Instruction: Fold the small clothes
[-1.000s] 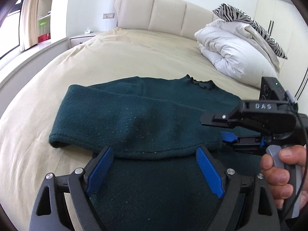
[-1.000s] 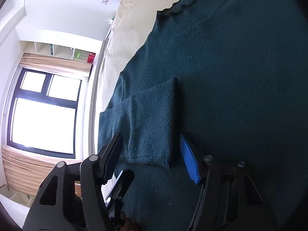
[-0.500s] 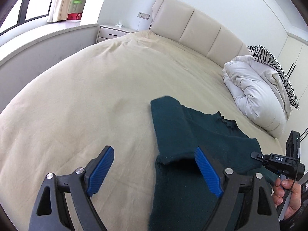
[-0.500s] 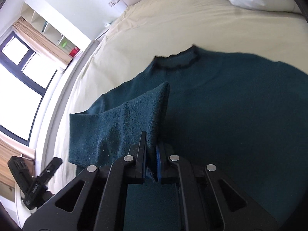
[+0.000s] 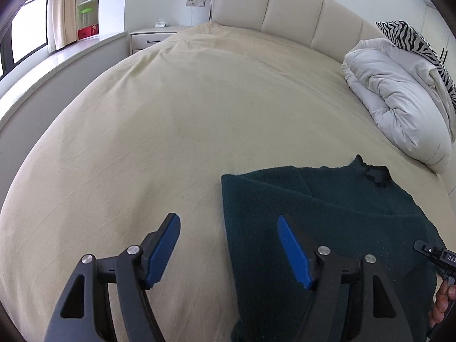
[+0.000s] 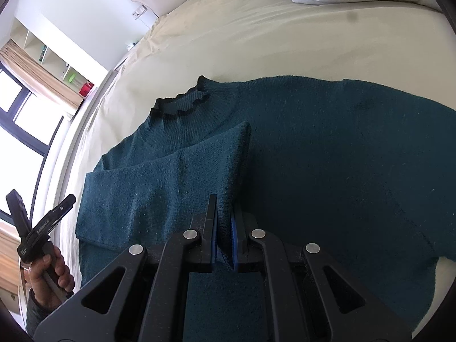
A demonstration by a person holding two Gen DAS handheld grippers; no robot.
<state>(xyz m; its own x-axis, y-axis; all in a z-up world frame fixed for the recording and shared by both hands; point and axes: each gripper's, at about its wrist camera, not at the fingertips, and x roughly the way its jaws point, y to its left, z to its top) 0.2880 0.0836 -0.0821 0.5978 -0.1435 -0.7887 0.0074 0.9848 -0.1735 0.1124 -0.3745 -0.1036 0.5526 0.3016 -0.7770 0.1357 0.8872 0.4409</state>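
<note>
Fingers of the right gripper [image 6: 225, 229] are pinching the folded sleeve of the dark green knitted sweater [image 6: 327, 171] with its frilled collar; left gripper [image 5: 228, 249] is closing, empty, over the sweater's edge.

A wide bed with a cream sheet [image 5: 185, 108] has a padded cream headboard [image 5: 285, 8]; a rolled white duvet [image 5: 399, 99] lies by the headboard, under a zebra-striped pillow [image 5: 410, 34].

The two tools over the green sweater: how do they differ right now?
The right tool is clamped shut on the folded sleeve of the sweater; the left tool stands apart with its jaws closing, its pads pressing on nothing. The right one sits over the sweater's middle, while the left straddles its edge, one finger over the sheet. Both are black with blue pads, hand-held, and point down at the bed.
</note>
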